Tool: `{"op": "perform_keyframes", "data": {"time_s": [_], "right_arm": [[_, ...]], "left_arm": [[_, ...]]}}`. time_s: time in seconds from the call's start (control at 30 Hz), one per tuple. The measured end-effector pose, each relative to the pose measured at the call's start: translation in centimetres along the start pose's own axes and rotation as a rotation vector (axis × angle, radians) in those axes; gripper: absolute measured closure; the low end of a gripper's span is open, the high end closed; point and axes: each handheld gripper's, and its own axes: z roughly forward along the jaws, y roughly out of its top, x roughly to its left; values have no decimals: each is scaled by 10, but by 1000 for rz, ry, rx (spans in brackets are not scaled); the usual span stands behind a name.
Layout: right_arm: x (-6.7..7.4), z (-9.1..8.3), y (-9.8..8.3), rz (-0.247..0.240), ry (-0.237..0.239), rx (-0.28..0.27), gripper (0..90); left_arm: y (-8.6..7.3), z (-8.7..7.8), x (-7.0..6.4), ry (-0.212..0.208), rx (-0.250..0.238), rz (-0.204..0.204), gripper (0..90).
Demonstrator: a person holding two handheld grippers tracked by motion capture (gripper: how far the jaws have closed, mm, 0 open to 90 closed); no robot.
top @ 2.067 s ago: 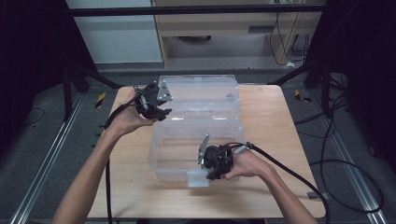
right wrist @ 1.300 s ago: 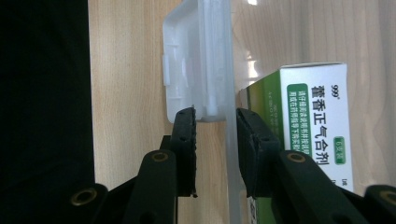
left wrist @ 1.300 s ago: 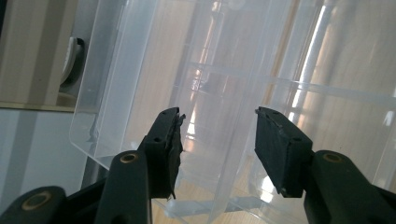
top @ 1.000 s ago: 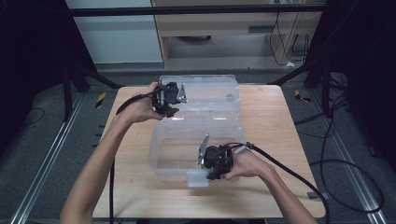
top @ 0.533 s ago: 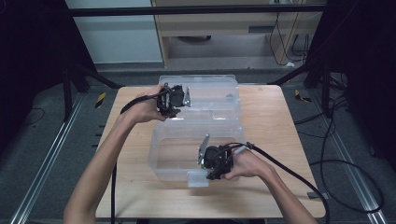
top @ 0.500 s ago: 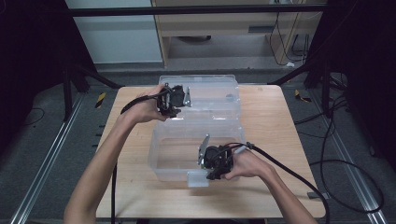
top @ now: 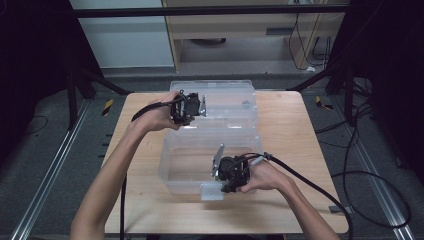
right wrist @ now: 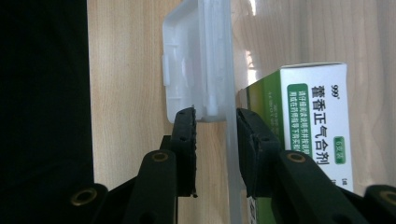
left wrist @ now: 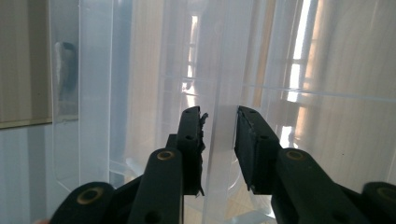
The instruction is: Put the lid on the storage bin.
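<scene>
A clear bin (top: 210, 165) sits mid-table (top: 300, 150), its lid (top: 225, 97) lying open behind it. The left gripper (top: 192, 106) has been closing, and its jaws now straddle the lid's edge (left wrist: 219, 140). The right gripper (top: 225, 180) pinches the bin's near wall (right wrist: 229, 140) by the latch (right wrist: 187, 60), a green-and-white box (right wrist: 308, 126) just inside.

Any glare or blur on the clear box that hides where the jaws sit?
High view: dim, dark surround, clear box faint against the table. Left gripper view: bright window glare on the plastic, wall between the left gripper jaws still readable. Right gripper view: sharp; right gripper straddles the wall beside the green-and-white carton.
</scene>
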Motion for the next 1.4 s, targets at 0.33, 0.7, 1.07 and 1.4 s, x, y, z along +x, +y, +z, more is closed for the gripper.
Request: {"op": "perform_keyframes", "data": {"time_s": [0.33,0.7,1.07,1.4], "right_arm": [[0,0,0,-1,0,-1,696],[1,0,-1,4,-12,-7,699],[2,0,-1,14,-20,-7,700],[3,1,0,21,-20,-3,699]], "left_arm": [[2,0,-2,-1,11,38,772],[4,-2,-4,-1,1,66,796],[6,-5,-8,7,10,87,812],[6,-8,-10,4,-15,119,823]]}}
